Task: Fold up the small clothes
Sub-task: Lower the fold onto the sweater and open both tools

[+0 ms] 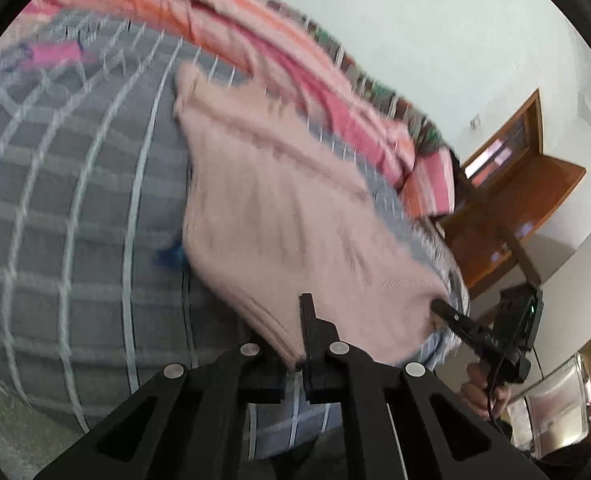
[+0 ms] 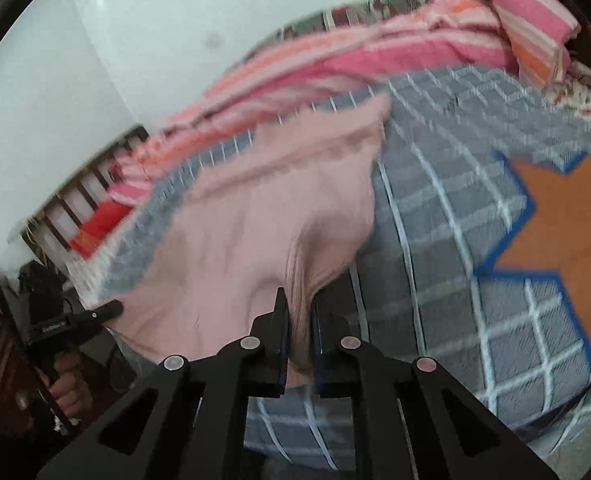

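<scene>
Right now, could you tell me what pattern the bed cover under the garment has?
The bed cover is grey with a white grid and an orange, blue-edged star, clearest in the right wrist view.

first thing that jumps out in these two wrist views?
The pale pink knit garment, stretched across the grey checked bedspread with its near edge pinched at both ends: the left hand-held gripper and the right hand-held gripper are each shut on it. Next, the orange star on the bedspread, right of the garment in the right wrist view.

No legible text: small white lettering stands on the side of the left tongs (image 2: 71, 326), too blurred to read
</scene>
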The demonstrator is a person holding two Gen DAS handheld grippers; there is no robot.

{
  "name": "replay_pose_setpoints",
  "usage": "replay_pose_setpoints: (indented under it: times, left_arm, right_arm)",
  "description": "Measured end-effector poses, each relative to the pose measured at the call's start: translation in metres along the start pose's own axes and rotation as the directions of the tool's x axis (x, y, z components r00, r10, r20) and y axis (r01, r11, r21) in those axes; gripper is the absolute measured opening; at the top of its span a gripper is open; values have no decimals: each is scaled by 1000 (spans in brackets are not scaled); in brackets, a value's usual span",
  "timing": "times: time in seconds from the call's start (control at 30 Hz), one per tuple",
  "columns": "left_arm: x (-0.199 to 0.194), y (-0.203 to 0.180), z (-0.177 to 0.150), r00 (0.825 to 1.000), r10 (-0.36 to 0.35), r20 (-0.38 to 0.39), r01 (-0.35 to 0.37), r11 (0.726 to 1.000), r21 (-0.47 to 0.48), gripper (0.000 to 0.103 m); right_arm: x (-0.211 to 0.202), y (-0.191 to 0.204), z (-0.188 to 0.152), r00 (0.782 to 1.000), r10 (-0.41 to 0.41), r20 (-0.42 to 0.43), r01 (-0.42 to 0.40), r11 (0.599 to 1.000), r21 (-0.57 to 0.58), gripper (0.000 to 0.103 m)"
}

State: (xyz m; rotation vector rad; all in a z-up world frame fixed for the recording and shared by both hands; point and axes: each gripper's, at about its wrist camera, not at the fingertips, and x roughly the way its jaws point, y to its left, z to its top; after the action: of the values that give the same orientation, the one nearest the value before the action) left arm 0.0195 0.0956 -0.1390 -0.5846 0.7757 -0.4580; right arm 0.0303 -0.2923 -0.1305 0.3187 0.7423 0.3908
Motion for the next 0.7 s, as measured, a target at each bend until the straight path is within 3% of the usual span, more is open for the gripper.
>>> replay_pose_setpoints:
  times: [0.2, 0.33, 0.5, 0.7]
  left_arm:
    - [-10, -32, 69, 989, 91, 117, -100, 992, 74, 6]
    - [4, -52, 108, 965, 188, 185, -215, 967, 139, 6]
    - [32, -50, 148, 952, 236, 197, -260, 960, 107, 6]
    - [78, -33, 183, 943, 282, 176, -297, 953, 65, 6]
  right_arm:
    - [-2, 17, 59, 994, -19, 104, 17, 1000, 14, 9]
    - [9, 25, 98, 986, -49, 157, 46, 999, 24, 9]
    - [38, 20, 142, 984, -64, 166, 51, 995, 83, 9]
    - [86, -1, 172, 988, -84, 133, 67, 990, 127, 9]
